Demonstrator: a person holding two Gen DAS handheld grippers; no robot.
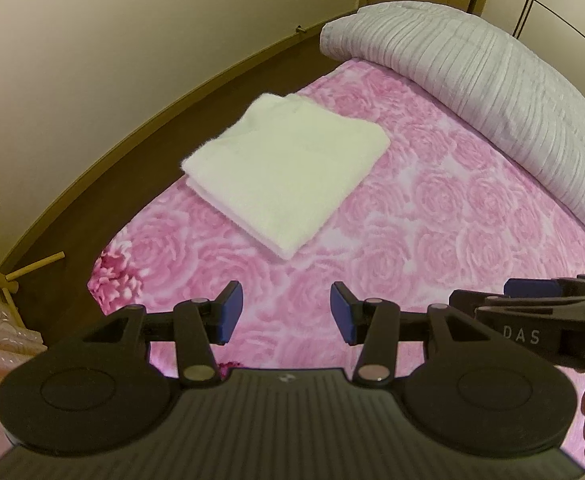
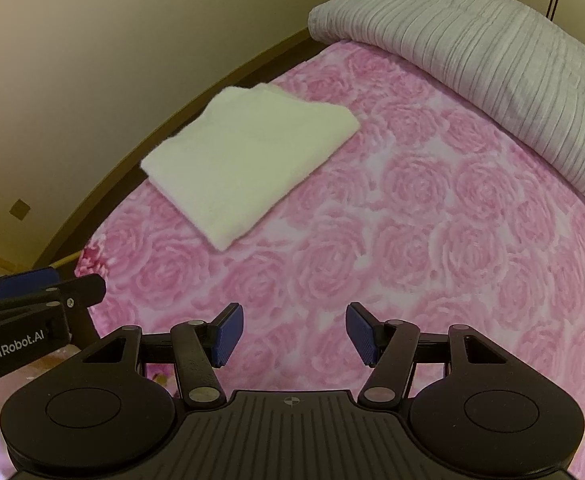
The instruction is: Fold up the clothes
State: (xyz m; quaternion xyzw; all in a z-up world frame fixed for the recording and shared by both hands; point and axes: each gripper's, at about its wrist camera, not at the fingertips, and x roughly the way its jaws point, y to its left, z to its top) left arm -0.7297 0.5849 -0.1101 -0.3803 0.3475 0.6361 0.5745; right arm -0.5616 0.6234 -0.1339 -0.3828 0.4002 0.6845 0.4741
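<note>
Left gripper [image 1: 286,312]: matte black body with a ribbed central plate [image 1: 280,420] bearing a small round emblem near its front edge. To either side of the plate lies a rounded lobe with an inset disc. Two black linkage arms with silver pivot pins run forward from the plate to flat blue ridged pads [image 1: 230,312].

Right gripper [image 2: 294,334]: the same build, its plate [image 2: 292,432] marked with a crosshair emblem. Seen side-on from the left wrist view, its casing reads "DAS", possibly part of a longer word. The left gripper's flank, seen from the right wrist view, carries white "GenRobot.AI" lettering and a cross-head screw [image 2: 69,302].
</note>
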